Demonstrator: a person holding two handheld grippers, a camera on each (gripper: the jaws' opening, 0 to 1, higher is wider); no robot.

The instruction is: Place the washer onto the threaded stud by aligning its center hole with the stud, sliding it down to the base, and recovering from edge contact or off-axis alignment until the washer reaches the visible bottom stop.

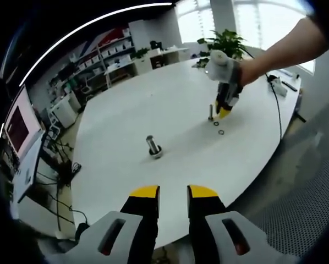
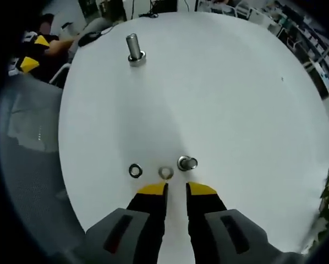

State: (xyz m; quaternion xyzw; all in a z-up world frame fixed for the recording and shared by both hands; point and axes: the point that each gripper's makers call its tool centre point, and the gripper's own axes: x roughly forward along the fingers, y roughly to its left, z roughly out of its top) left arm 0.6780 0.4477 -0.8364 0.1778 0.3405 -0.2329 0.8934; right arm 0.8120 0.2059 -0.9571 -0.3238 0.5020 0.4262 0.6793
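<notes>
Small pale metal ring washer (image 2: 165, 172) lies flat on the round white table (image 2: 236, 99), not on any stud. It sits just left of the short threaded steel stud (image 2: 187, 163), close but apart from it. A darker metal ring (image 2: 135, 170) lies flat further left of the stud, roughly in line with the washer. Right gripper (image 2: 176, 188), yellow-tipped, hangs just over the washer, tips near it; jaws a narrow gap apart, holding nothing. A taller steel stud with a collar at its base (image 2: 135, 49) stands well beyond the short stud. Left gripper (image 1: 173, 191) is off the table edge, jaws slightly parted, empty, in line with the tall stud (image 1: 153, 146).
</notes>
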